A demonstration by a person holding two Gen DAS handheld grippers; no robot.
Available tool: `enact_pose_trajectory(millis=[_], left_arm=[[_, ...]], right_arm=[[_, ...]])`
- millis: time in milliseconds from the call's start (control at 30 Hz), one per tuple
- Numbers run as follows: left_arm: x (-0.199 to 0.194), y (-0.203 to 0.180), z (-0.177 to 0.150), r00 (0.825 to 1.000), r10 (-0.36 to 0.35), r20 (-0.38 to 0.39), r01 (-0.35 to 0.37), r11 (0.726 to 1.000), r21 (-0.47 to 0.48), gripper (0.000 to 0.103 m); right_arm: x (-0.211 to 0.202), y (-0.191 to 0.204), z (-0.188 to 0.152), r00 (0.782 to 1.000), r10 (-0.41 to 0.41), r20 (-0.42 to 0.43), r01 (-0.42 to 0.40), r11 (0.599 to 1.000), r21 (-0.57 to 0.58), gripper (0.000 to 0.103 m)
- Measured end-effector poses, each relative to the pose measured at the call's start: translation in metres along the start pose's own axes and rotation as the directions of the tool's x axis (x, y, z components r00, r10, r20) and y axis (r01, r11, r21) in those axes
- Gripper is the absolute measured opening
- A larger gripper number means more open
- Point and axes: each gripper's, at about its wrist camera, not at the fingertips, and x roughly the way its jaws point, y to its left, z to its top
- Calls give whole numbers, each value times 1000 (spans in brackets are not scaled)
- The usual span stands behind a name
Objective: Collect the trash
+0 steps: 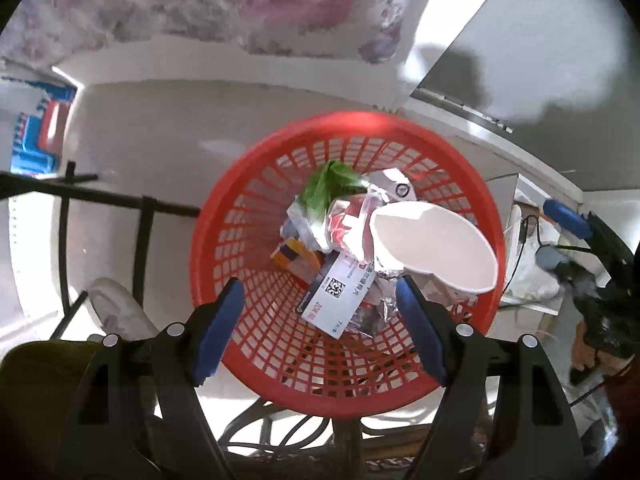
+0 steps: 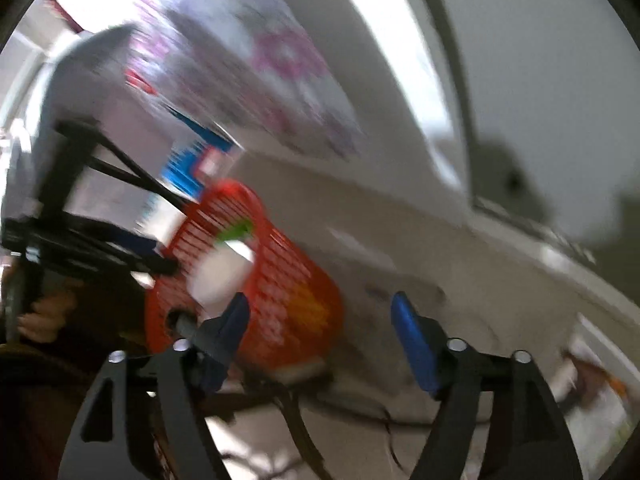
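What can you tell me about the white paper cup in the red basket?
The white paper cup lies tipped on its side atop the trash in the red basket, mouth open toward the left wrist camera, inside plain white and empty. It looks squashed to an oval. It rests on crumpled wrappers near the basket's right wall. Neither gripper touches it.

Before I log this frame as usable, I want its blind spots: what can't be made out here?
- Bottom of the red basket, left wrist view: covered by the white paper bowl, the barcode box and wrappers.
- Basket contents, right wrist view: motion blur leaves only green and white smears.
- Floor under the left gripper: hidden by its own frame.
- Right gripper: open, nothing between its fingers.
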Motion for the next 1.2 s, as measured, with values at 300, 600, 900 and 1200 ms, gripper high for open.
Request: enact_pose_trajectory(millis=[300, 600, 900, 1200], left_arm=[[-25, 5, -6, 995, -55, 83, 54, 998, 15, 76], [-91, 22, -25, 968, -1, 252, 5, 1000, -17, 76], [-186, 16, -85, 863, 121, 491, -113, 993, -47, 86], [-224, 6, -131, 770, 245, 590, -229, 968, -103, 94]], right_arm=[[-19, 6, -26, 858, -290, -424, 171, 940, -297, 87], [-102, 118, 75, 999, -47, -16, 41, 962, -271, 87], [-120, 194, 68, 979, -196, -47, 161, 900, -406, 89], [-143, 228, 59, 978, -206, -7, 180, 870, -460, 90]])
